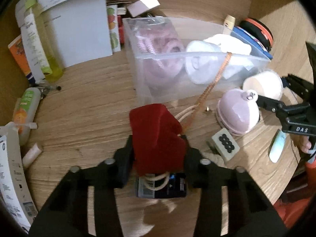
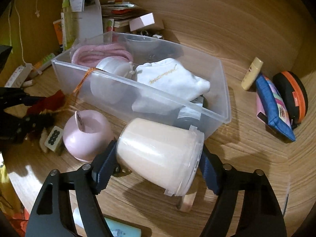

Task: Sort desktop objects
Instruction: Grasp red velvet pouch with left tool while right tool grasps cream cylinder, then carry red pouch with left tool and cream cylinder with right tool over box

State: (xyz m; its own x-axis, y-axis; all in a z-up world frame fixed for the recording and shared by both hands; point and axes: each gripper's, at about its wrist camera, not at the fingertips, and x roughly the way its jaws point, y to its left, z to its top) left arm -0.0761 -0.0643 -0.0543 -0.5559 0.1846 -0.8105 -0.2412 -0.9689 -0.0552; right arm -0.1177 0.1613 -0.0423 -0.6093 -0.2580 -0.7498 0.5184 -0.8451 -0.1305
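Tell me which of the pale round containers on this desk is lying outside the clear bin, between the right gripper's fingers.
The cream jar, tipped on its side between the right gripper fingers; the white tub sits inside the clear bin.

The left gripper (image 1: 158,150) is matte black, with two flat linkage arms on each side pinned by round silver pivots and thick black pads (image 1: 126,158). The right gripper (image 2: 158,169) has the same black linkage and silver pins, but ribbed dark blue pads (image 2: 105,169). In the left wrist view its black body bears pale letters.
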